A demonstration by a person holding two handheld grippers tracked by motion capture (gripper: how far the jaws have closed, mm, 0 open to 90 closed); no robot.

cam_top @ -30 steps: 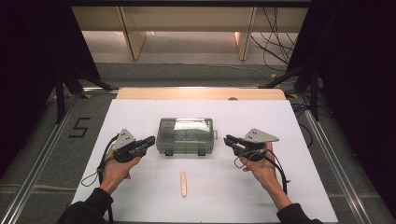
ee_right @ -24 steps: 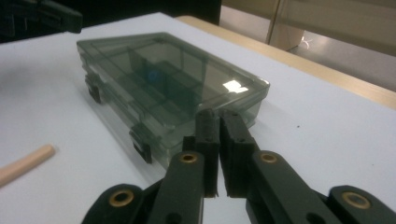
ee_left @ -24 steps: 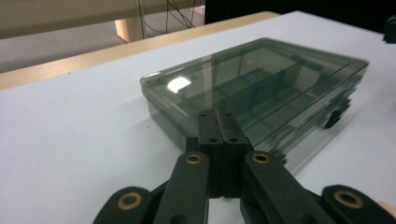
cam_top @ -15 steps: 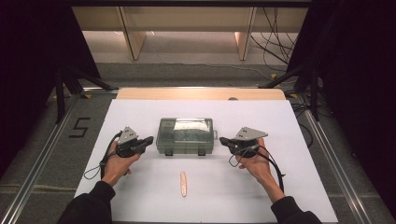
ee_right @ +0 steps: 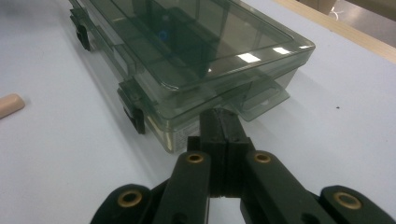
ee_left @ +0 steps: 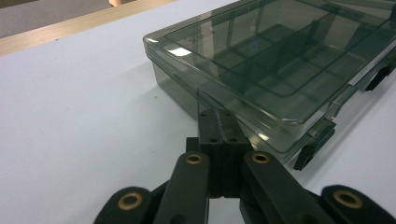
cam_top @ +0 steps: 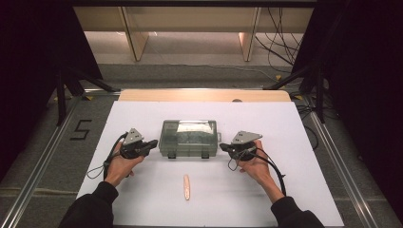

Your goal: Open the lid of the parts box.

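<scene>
A smoky, see-through compartment box (cam_top: 189,138) lies flat with its lid down near the middle of the white bench (cam_top: 294,190), its long side running from nine to three o'clock in the high view. Two dark latches (cam_top: 205,155) sit on its front wall, the side toward the person.

The left gripper (cam_top: 151,144) is at nine o'clock of the box, its tip at the box's left end. In the left gripper view its fingers (ee_left: 219,122) are pressed flat together with nothing between them, and their tip meets the near corner of the box (ee_left: 261,60), just under the lid's rim; whether it truly touches or stops a hair short is hard to say from this angle.

The right gripper (cam_top: 222,147) is at three o'clock of the box, at its right end. In the right gripper view its fingers (ee_right: 222,122) are likewise closed on each other and hold nothing, and their tip lies against the box's (ee_right: 196,51) lower corner beside a small clear tab (ee_right: 264,100) that juts from the end wall. One latch (ee_right: 133,112) stands just at ten o'clock of that tip.

A slim, pale pink stick (cam_top: 187,186) lies on the bench at six o'clock of the box, well apart from it and between the two forearms; its rounded end (ee_right: 9,105) shows at the nine o'clock edge of the right gripper view.

A strip of bare wood (cam_top: 204,95) borders the bench at twelve o'clock.
</scene>
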